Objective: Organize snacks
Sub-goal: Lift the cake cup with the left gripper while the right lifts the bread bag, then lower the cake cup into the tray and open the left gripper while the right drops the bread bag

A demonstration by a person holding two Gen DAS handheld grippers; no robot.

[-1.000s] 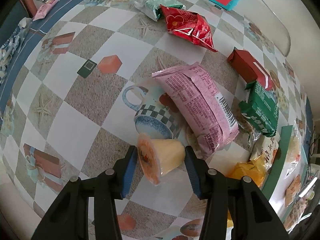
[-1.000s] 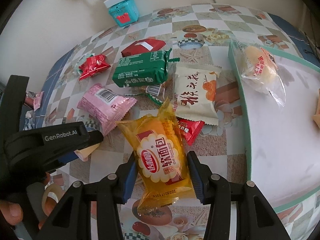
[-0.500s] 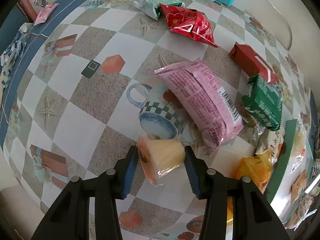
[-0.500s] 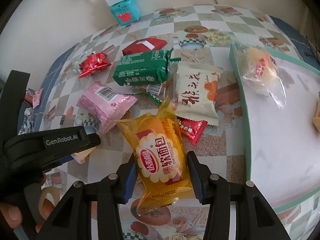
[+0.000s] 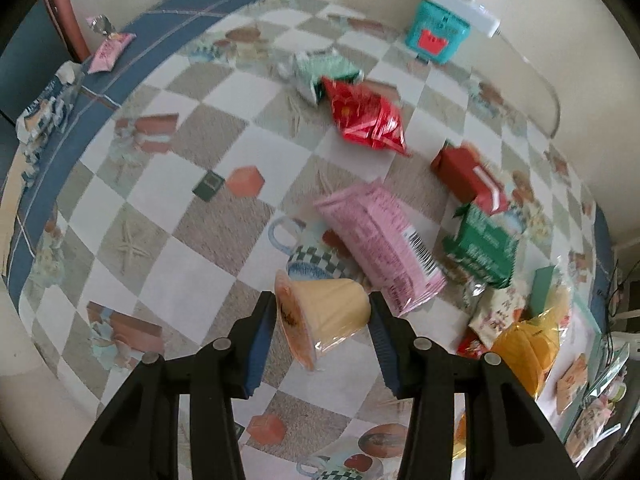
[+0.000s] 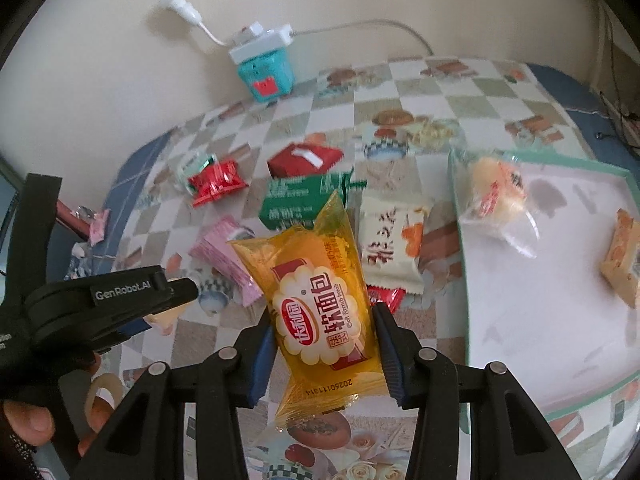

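My left gripper [image 5: 322, 318] is shut on a yellow pudding cup [image 5: 320, 312], which hangs on its side above the checked tablecloth. My right gripper [image 6: 324, 334] is shut on an orange soft-bread packet [image 6: 320, 304], held off the table. Loose on the cloth lie a pink packet [image 5: 380, 240], a green packet [image 5: 482, 248], a red box [image 5: 470, 178], a shiny red packet [image 5: 366, 116] and a cream packet [image 6: 390, 248]. The white tray [image 6: 560, 320] with a green rim at the right holds a clear-wrapped bun [image 6: 496, 196] and a biscuit pack [image 6: 622, 256].
A teal power-strip box [image 6: 266, 74] with a white cable stands at the wall. A small pink candy [image 5: 108, 50] lies at the table's far left edge. A person's hand [image 6: 32, 424] grips the left tool. The wall runs close behind the table.
Both grippers have risen with their snacks: the pudding cup and the orange packet now sit higher above the cloth. The views show more of the wall and far table.
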